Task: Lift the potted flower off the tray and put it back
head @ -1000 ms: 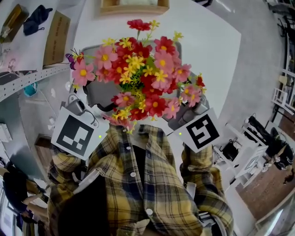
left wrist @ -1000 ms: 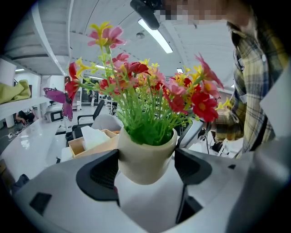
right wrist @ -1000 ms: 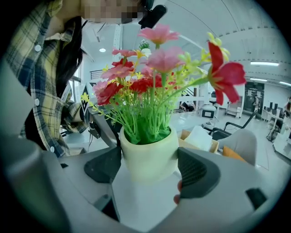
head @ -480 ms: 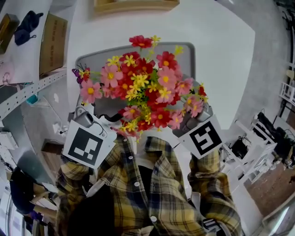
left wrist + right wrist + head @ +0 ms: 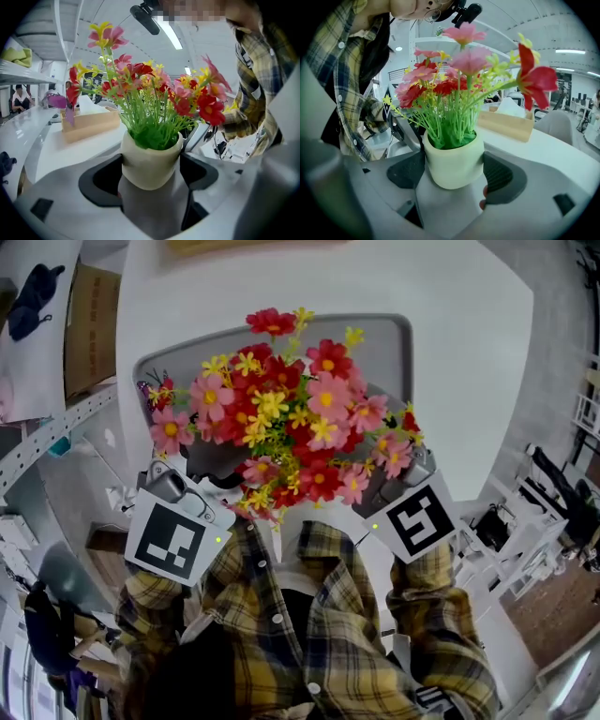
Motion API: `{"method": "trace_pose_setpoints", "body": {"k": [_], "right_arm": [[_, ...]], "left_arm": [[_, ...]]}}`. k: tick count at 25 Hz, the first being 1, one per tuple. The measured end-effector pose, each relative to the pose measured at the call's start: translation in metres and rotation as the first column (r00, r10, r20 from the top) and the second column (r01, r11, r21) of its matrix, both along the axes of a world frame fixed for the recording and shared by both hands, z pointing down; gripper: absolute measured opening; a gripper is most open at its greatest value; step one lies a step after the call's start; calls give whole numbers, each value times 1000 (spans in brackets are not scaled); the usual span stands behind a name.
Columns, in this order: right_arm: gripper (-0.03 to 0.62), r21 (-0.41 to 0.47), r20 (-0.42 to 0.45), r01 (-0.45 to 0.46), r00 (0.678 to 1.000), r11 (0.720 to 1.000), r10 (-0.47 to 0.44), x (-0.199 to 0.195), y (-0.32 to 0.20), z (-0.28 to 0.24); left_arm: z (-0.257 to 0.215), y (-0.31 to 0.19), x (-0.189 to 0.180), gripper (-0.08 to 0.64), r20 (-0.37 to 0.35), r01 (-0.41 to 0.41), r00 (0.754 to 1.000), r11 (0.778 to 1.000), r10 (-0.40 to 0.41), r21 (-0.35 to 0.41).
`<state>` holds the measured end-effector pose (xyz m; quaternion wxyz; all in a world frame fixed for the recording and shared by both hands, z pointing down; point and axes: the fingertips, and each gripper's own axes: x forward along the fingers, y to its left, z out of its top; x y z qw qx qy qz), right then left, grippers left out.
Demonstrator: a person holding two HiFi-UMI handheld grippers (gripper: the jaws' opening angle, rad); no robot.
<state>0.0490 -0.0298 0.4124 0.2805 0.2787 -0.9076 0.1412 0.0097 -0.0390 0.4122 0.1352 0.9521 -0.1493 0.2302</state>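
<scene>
Both claws pinch the potted flower (image 5: 286, 423). The left claw (image 5: 150, 177) and right claw (image 5: 455, 176) clamp its cream pot (image 5: 151, 159) from opposite sides, pads against the wall. It stands upright over the grey tray (image 5: 386, 352) on the white tabletop (image 5: 469, 324) — can't tell if its base touches.

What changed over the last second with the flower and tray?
The potted flower drifted toward the person against the tray, baring more of its far side, though the camera moved too. Left tool and right tool stay shut on it; nothing released.
</scene>
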Motion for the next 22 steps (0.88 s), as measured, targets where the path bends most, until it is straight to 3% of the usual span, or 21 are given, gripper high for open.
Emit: {"method": "trace_pose_setpoints", "body": {"k": [22], "right_arm": [[364, 16, 50, -44, 998, 999, 43, -3, -5, 0]], "left_arm": [[0, -3, -5, 371, 9, -7, 1000, 999, 6, 37]]}}
